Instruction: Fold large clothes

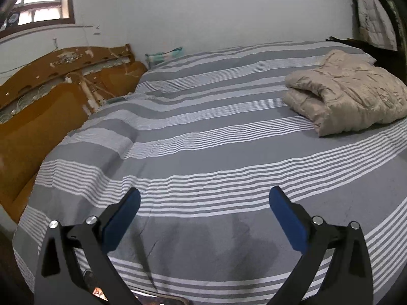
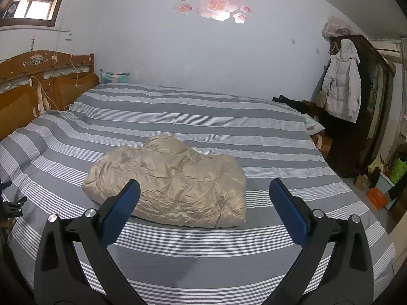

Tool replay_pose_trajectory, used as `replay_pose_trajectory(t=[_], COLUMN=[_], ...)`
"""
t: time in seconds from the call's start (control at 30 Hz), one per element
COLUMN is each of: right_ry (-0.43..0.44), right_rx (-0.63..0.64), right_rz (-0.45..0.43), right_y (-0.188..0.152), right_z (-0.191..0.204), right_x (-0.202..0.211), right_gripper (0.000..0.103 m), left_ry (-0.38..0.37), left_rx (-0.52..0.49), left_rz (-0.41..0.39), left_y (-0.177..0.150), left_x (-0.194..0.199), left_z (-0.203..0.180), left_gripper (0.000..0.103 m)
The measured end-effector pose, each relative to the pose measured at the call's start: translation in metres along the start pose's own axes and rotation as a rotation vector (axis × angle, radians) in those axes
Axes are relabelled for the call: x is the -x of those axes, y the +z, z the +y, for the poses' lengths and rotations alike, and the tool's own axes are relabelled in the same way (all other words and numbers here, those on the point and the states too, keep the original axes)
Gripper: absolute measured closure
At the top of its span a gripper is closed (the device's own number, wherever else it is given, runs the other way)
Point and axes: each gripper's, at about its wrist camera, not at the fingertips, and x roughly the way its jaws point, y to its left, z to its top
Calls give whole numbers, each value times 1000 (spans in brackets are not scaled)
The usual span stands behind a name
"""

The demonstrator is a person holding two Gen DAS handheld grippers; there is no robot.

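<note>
A beige quilted jacket (image 2: 170, 185) lies folded into a compact bundle on the grey-and-white striped bed (image 2: 229, 127). In the left wrist view the same jacket (image 1: 348, 94) sits far to the right on the bed (image 1: 203, 157). My right gripper (image 2: 204, 190) hovers just in front of the bundle, open, with nothing between its blue pads. My left gripper (image 1: 204, 198) is open too, over bare striped sheet near the bed's front edge, well left of the jacket. A bit of the left gripper (image 2: 11, 203) shows at the left edge of the right wrist view.
A wooden headboard (image 1: 51, 89) stands at the bed's left end, with a small pillow (image 2: 114, 76) by the wall. A dark wardrobe (image 2: 368, 101) with a white coat (image 2: 342, 81) hung on it stands to the right. Boxes and a green basket (image 2: 398, 170) clutter the floor there.
</note>
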Motion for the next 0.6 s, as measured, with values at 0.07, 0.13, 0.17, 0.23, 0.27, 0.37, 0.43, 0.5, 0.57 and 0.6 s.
replay_pose_trajectory(t=[0.07,0.13,0.17,0.23,0.27,0.37,0.43,0.5,0.57,0.6], right_ry=[-4,-6,-7,-7,-7,-8,-9,-11,-14,-13], right_rx=[0,-6,-6,-7,-5,9,19,16,12,10], right_rz=[-1,0,0,-1,-2,-11,-14,-13,-11,-8], right_y=[0,0,0,2,3,5,6,5,5,5], right_z=[-2,-4,-5,-4,-4,-1,0,0,-1,-1], right_x=[0,1,1,1,2,5,6,5,5,4], right_gripper=[3,3,3,3,3,3,3,3,3,3], left_ry=[32,23,14,11,9,-4,-3,-13,-10,-18], left_rx=[18,33,29,-2,-20,-57,-57,-29,-16,-8], left_rz=[7,-6,-14,-12,-12,-4,-10,5,9,18], left_y=[-3,-3,-2,0,0,-2,-1,-1,0,-1], left_x=[-1,0,-1,-6,-8,-12,-13,-18,-21,-23], left_z=[5,8,7,2,-2,-9,-9,-3,0,1], left_gripper=[2,2,2,2,2,2,2,2,2,2])
